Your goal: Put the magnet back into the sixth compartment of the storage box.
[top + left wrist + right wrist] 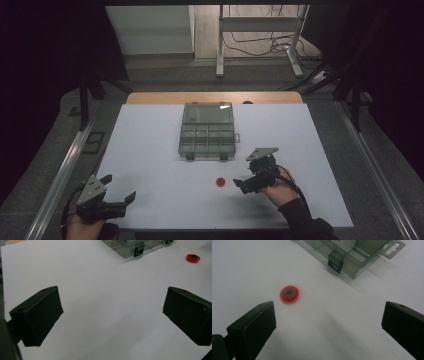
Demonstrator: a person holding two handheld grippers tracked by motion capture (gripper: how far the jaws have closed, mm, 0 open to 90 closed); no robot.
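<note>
Lying flat on white table (150, 165), red disc (219, 181) sits just left of right gripper (243, 183), near front of clear grey compartment box (207, 131). Right gripper view adds detail: disc (289, 293) round, thin, glossy, grey ring centre; box latch (335, 262) dark. Right gripper jaws spread wide, empty. Left gripper (119, 189) at front-left corner, jaws apart, holding nothing.

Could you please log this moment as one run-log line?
right hand-held gripper: open, near red disc, not touching | left hand-held gripper: open, idle | compartment box: lid open | disc on table
</note>
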